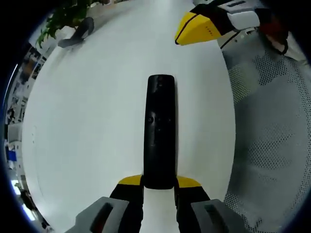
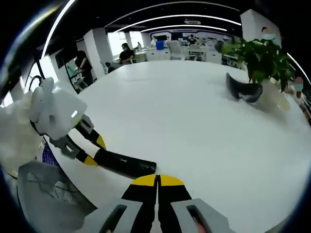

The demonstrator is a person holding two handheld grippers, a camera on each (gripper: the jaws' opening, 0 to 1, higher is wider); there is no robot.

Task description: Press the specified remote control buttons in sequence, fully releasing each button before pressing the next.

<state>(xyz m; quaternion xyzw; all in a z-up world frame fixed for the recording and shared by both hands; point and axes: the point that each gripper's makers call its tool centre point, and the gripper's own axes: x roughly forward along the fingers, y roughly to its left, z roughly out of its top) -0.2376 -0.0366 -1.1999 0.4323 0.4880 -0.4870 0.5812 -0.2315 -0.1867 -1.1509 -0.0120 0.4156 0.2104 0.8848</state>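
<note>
On white table [image 1: 87,126], left claw [image 1: 159,183] clamps remote [image 1: 160,131]; right claw [image 2: 157,182] closed, empty; potted plant [image 2: 260,60] beyond.

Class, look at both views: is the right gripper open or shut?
Shut. In the right gripper view the right gripper has its yellow tips pressed together with no gap, poised above the black remote.

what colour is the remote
Black, seen best in the left gripper view, where the remote lies on the white table.

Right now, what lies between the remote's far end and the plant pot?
Only bare white table in the left gripper view: nothing sits between the black remote, held by the left gripper, and the plant pot.
</note>
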